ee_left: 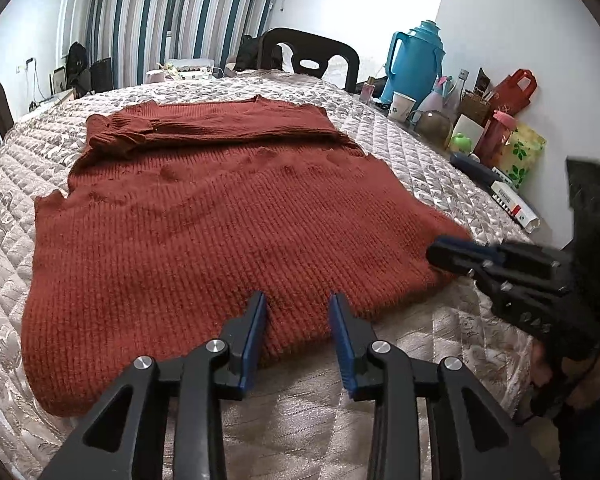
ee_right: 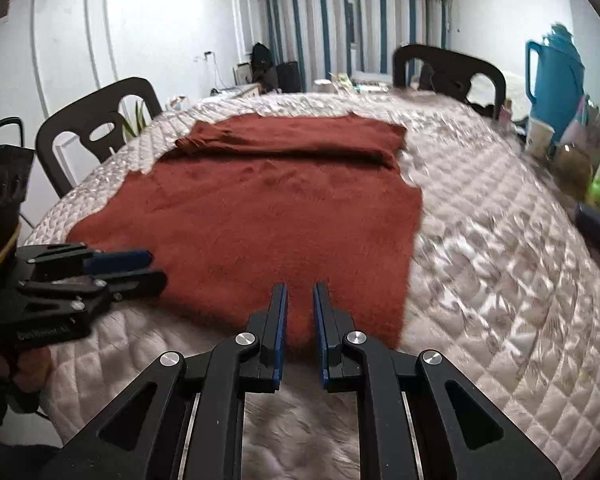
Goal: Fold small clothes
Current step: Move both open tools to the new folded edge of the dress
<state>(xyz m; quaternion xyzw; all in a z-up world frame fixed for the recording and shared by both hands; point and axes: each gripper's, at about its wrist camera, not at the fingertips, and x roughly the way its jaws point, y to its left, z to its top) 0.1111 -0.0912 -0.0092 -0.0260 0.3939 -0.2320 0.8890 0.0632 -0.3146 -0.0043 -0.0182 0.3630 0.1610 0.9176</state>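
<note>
Here, a rust-red knitted sweater (ee_left: 220,216) lies flat on the quilted surface (ee_left: 400,148), its far part folded over. The left tongs (ee_left: 298,300) stand spread over the near hem, fabric showing between the blue pads, which do not press it. The right tongs (ee_right: 300,290), further right along that hem, stand narrowly parted, pinching nothing. A blue thermos (ee_left: 414,60) stands well beyond them, to the right.

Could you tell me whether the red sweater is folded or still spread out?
Mostly spread: sweater lies flat, only its sleeves folded across the top.
</note>
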